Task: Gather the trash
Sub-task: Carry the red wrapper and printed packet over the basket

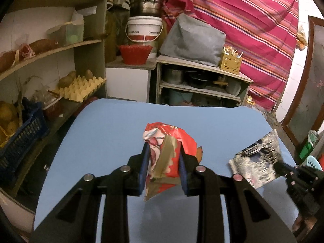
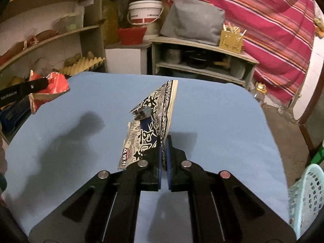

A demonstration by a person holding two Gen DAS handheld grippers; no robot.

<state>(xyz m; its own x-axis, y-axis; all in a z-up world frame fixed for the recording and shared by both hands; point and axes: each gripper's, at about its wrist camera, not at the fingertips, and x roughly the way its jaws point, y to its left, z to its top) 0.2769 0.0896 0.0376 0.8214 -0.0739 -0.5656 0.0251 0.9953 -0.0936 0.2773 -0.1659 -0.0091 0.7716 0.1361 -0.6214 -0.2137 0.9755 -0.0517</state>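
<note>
The left gripper (image 1: 163,158) is clamped with its blue pads on a crumpled red foil snack wrapper (image 1: 169,151), held clear above the pale blue tabletop (image 1: 105,133). To its right, the right gripper (image 2: 164,154) has its jaws pinched nearly together on the lower edge of a flattened black-and-white printed snack packet (image 2: 150,125), also raised off the surface. A light turquoise perforated plastic basket (image 2: 309,196) stands beside the table's right edge.

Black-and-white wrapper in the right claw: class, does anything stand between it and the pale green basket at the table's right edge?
Nothing visible does. The right claw holds the black-and-white wrapper above bare blue table; the pale green basket sits off its right edge.
</note>
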